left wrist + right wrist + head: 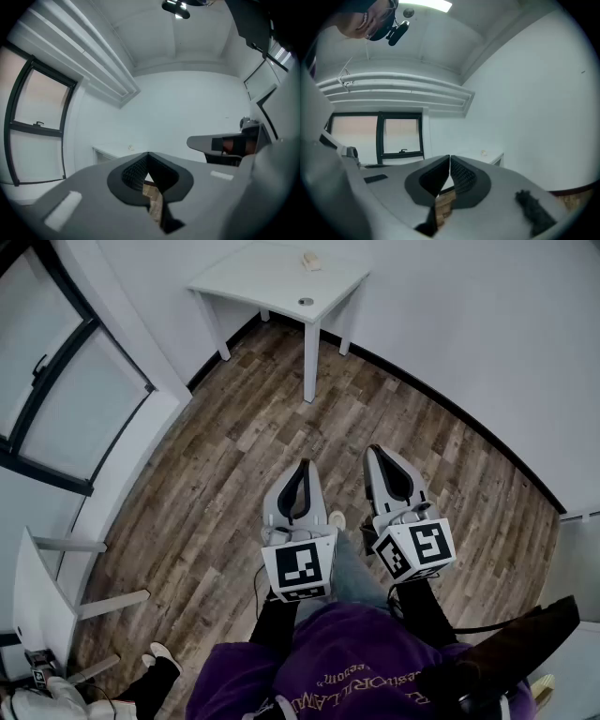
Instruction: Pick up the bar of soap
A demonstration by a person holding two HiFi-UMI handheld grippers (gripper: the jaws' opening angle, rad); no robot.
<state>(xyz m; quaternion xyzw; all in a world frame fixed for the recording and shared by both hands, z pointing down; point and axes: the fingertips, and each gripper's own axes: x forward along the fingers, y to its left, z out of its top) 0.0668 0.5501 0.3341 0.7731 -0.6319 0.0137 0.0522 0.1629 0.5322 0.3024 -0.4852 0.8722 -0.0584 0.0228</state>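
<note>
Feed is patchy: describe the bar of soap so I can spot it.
Find the white table in the far corner. The bar of soap lies near its back edge, by the wall. It is the pale beige lump; the small grey disc sits nearer the front edge.

Purple shirt (347, 667), black sleeves (276, 622); grey left gripper (305, 465) and right gripper (378, 450) bear marker cubes (300, 568).

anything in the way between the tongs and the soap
Nothing visible. Only bare floor lies between the left tongs and right tongs, both shut and empty, and the table where the soap sits. A small round thing lies near the table's front corner, apart from the soap.
</note>
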